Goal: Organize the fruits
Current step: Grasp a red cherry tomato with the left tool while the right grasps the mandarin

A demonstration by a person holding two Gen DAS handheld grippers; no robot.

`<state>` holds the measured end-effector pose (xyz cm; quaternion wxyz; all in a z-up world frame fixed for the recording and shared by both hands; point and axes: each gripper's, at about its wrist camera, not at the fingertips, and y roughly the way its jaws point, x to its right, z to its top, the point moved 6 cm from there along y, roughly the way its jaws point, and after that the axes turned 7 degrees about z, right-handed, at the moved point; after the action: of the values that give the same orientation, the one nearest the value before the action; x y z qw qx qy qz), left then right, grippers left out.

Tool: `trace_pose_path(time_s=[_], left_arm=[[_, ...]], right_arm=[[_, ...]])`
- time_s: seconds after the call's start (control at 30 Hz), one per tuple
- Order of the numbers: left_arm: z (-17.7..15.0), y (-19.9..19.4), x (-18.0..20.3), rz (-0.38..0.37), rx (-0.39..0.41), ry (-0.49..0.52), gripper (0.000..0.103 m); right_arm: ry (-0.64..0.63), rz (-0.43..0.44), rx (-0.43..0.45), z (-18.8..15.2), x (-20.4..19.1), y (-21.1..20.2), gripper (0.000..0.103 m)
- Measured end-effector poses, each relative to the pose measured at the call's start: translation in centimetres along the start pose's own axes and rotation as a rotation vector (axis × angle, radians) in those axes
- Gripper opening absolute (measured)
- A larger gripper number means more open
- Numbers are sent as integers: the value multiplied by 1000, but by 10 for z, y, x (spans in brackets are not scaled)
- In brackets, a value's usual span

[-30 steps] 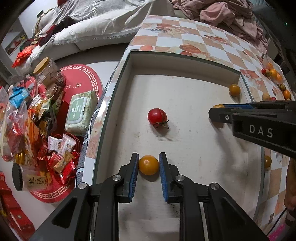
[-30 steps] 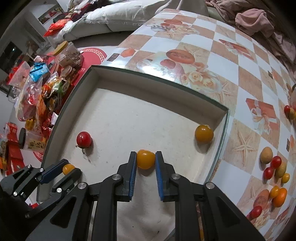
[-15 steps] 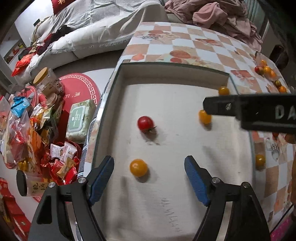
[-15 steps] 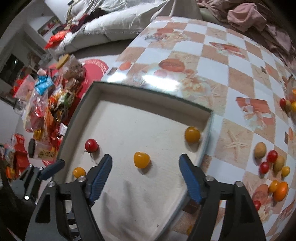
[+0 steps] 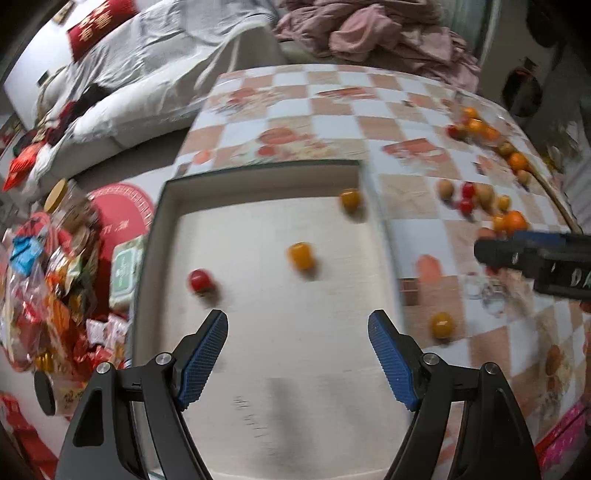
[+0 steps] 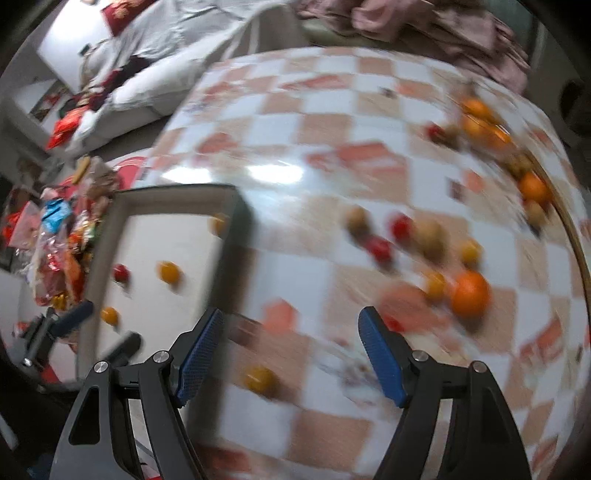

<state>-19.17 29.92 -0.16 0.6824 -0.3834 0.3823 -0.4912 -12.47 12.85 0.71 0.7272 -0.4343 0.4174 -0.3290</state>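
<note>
A shallow white tray [image 5: 258, 173] with a dark rim sits at the table's left edge. In it lie a red tomato [image 5: 200, 280] and two yellow tomatoes [image 5: 301, 254] [image 5: 350, 198]; the right wrist view shows another yellow one [image 6: 109, 315] near its front. My left gripper [image 5: 297, 356] is open and empty over the tray's near part. My right gripper [image 6: 290, 350] is open and empty over the checkered table, right of the tray [image 6: 236, 206]. A yellow tomato [image 6: 260, 378] lies on the table just before it. Loose fruits, including an orange [image 6: 470, 293], lie farther right.
Snack bags and packets [image 5: 40, 280] are piled on the floor left of the table. A bed with grey covers [image 5: 147, 66] and pink clothes [image 5: 369, 33] lie beyond the table. More fruits [image 5: 480, 129] sit at the table's far right edge.
Both grippers opened and let go of their yellow tomatoes in the tray, then pulled back. The right gripper has swung right, off the tray and over the table; both views are blurred.
</note>
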Motion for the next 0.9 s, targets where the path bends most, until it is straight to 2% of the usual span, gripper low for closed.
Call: trace_pose_path(time_s=[0.3, 0.47, 0.67, 0.9], left_arm=[[12, -11, 74, -75, 16, 98, 79], [17, -10, 107, -107, 10, 138, 79], [20, 5, 139, -153, -25, 124, 79], [26, 25, 163, -152, -38, 111, 79]], right_arm=[[123, -55, -14, -27, 76, -17, 79], [151, -55, -5, -23, 97, -21, 79], [154, -21, -15, -11, 116, -16, 79], [96, 6, -48, 7, 125, -1, 79]])
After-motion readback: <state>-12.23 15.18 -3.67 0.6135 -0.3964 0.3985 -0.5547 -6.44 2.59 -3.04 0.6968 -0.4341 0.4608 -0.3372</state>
